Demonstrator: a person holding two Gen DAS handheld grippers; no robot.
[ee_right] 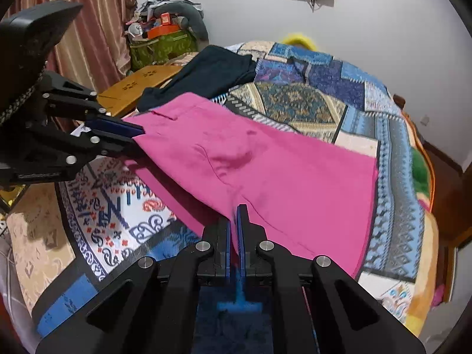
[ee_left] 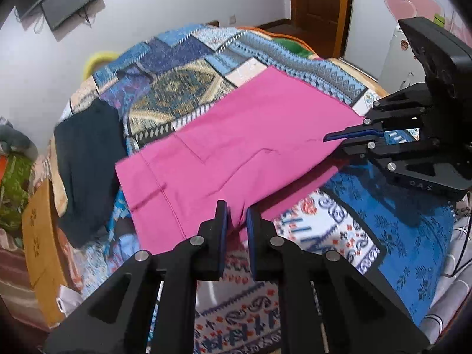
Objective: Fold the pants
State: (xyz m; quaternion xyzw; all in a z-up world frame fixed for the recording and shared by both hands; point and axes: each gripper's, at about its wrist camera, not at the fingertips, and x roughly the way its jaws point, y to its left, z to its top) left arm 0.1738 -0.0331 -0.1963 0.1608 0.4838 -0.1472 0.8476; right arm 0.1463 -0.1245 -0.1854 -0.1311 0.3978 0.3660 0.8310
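Pink pants lie across a patterned quilt on the bed, their near edge lifted off it. My left gripper is shut on the near edge at the waist end; it also shows at the left of the right wrist view. My right gripper is shut on the near edge further along the leg; it also shows at the right of the left wrist view. In the right wrist view the pink pants stretch away toward the far side of the bed.
A dark garment lies on the bed beyond the waist end, also in the right wrist view. A wooden board sits at the bed's edge. The patterned quilt covers the bed. A door stands beyond.
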